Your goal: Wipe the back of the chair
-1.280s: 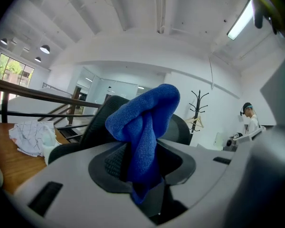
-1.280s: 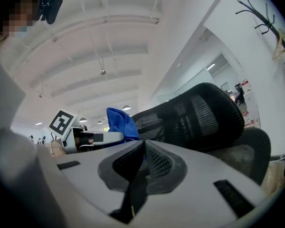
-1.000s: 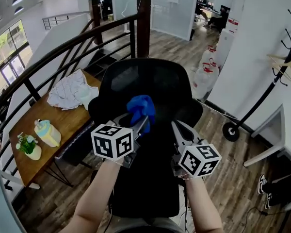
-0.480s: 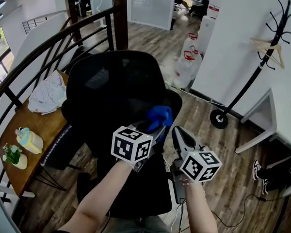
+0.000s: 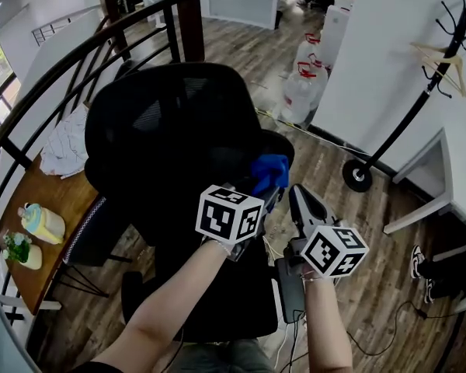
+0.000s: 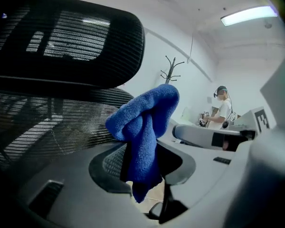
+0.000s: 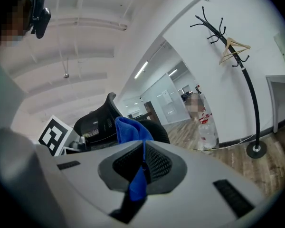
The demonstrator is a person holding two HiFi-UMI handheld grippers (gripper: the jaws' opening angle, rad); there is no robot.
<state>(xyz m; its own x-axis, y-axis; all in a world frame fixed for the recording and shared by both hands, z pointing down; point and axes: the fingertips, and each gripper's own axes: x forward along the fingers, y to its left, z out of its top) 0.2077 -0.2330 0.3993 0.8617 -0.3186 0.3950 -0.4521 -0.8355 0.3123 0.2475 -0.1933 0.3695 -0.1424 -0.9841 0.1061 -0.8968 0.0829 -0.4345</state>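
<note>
The black mesh chair back [image 5: 163,130] fills the middle of the head view, and its headrest [image 6: 61,37] and mesh [image 6: 42,127] fill the left of the left gripper view. My left gripper [image 5: 266,191] [image 6: 142,163] is shut on a bunched blue cloth [image 5: 270,171] [image 6: 145,125], which sits at the back's lower right edge. My right gripper [image 5: 299,196] [image 7: 143,158] [image 6: 204,136] is just to the right of the cloth, jaws together, with a blue sliver showing in their seam. The cloth [image 7: 130,127] also rises just beyond its tips.
A dark stair railing [image 5: 62,76] curves along the left, above a wooden table [image 5: 62,208] with a rag and a bottle. A coat stand [image 5: 419,76], a white desk [image 5: 435,200] and water jugs [image 5: 303,84] stand on the right. Cables [image 5: 388,317] lie on the floor. A person [image 6: 223,109] stands far off.
My left gripper has carried the cloth from the middle of the chair back down to its right edge. The right gripper has stayed close beside it.
</note>
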